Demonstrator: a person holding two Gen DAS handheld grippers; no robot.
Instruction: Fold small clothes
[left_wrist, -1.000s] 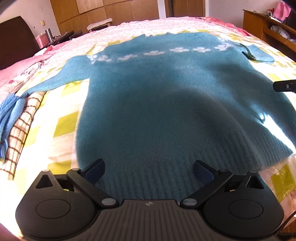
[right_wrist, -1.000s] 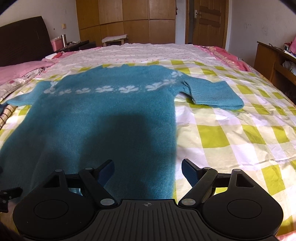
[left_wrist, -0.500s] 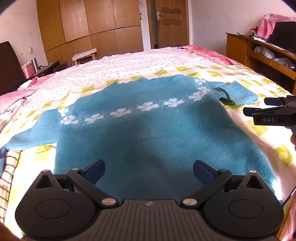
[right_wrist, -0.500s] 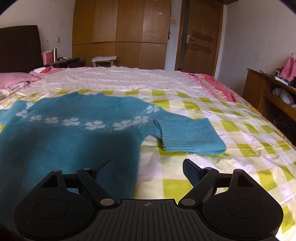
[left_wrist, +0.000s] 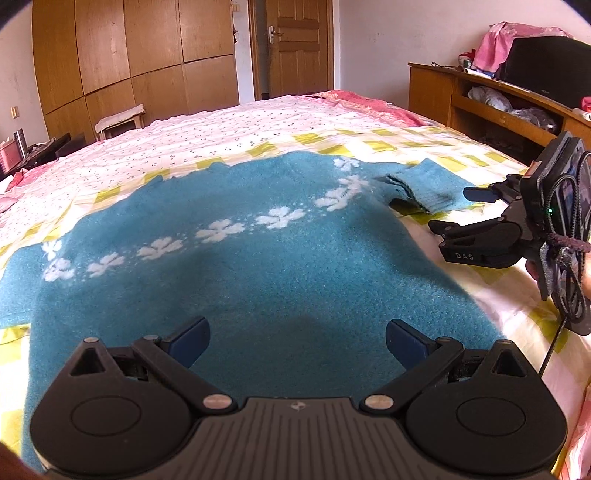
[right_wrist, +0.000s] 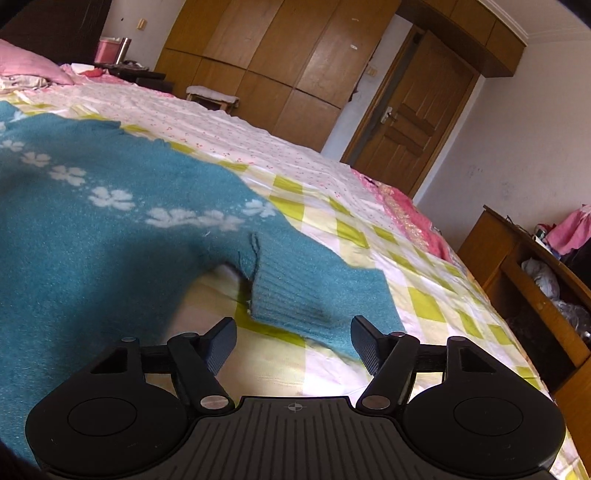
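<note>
A teal knit sweater (left_wrist: 258, 266) with a band of white flowers lies flat on the bed (left_wrist: 229, 133). My left gripper (left_wrist: 297, 338) is open and empty, low over the sweater's body. My right gripper (right_wrist: 293, 341) is open and empty, just in front of the ribbed cuff of the right sleeve (right_wrist: 317, 291). In the left wrist view the right gripper (left_wrist: 456, 210) shows at the right edge, beside that sleeve (left_wrist: 428, 181). The sweater's body also shows in the right wrist view (right_wrist: 92, 236).
The bed has a yellow-checked and pink flowered cover. A wooden shelf unit (left_wrist: 498, 107) with clutter stands right of the bed. Wardrobes (left_wrist: 122, 62) and a door (left_wrist: 299, 48) are at the far wall. A pink pillow (right_wrist: 26, 66) lies at the head.
Both grippers moved forward over the sweater and tilted up. The right gripper moved right and down to the right sleeve cuff. Both stayed open.
</note>
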